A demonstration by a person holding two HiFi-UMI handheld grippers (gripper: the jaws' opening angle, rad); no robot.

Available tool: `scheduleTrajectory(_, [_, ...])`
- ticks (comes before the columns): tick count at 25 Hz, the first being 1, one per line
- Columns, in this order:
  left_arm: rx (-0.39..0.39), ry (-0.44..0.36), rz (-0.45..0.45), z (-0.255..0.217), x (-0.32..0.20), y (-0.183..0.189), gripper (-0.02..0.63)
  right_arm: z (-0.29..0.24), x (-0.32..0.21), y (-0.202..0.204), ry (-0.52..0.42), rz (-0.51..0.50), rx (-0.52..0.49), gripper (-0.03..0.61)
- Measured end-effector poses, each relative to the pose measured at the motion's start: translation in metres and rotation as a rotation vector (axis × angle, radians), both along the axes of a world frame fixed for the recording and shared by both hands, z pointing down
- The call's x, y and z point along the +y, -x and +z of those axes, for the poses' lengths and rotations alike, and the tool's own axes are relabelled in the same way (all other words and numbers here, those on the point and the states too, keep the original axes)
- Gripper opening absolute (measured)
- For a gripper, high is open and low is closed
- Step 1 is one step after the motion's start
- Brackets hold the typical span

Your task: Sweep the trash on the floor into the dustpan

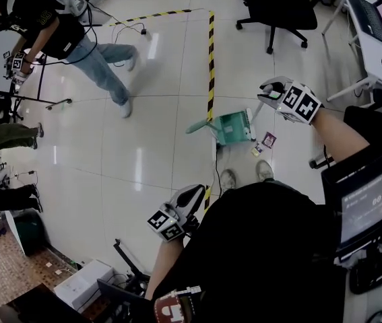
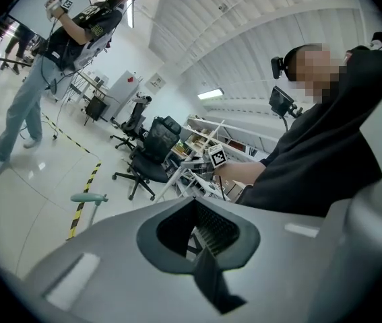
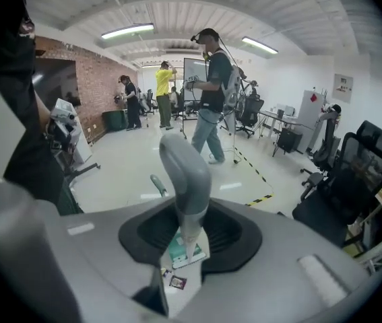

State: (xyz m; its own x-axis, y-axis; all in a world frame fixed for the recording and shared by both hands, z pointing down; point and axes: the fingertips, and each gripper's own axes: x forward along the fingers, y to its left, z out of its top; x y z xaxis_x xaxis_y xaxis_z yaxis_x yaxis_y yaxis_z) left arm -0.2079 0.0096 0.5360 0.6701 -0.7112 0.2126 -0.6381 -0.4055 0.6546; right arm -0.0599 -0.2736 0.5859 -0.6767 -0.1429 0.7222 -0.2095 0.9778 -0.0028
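A teal dustpan (image 1: pixel 233 128) lies on the white floor just ahead of my feet, its handle (image 1: pixel 197 126) pointing left. Two small trash packets (image 1: pixel 268 140) lie to its right. My right gripper (image 1: pixel 269 92) is shut on the grey broom handle (image 3: pixel 185 170); the broom's white and teal head (image 3: pixel 184 252) rests at the dustpan's right side. In the right gripper view one packet (image 3: pixel 177 282) lies just under that head. My left gripper (image 1: pixel 192 197) hangs low at my left side, jaws closed with nothing in them. Its own view catches the dustpan handle (image 2: pixel 88 198).
Yellow-black floor tape (image 1: pixel 210 59) runs up from the dustpan. Another person (image 1: pixel 76 39) with grippers walks at the far left. An office chair (image 1: pixel 278 9) stands at the back, a desk (image 1: pixel 379 32) with a laptop at the right. My shoes (image 1: pixel 228 178) are close behind the dustpan.
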Motion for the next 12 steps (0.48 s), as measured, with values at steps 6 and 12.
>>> scheduleTrajectory(6, [0.011,-0.010,0.017,-0.003,-0.005,-0.002,-0.002,-0.003,-0.006,-0.049,-0.005,0.029,0.084,0.095])
scheduleTrajectory(12, [0.003,0.005,0.018,-0.004,-0.005,-0.003,-0.002,0.023,0.000,-0.027,0.036,0.004,0.093,0.097])
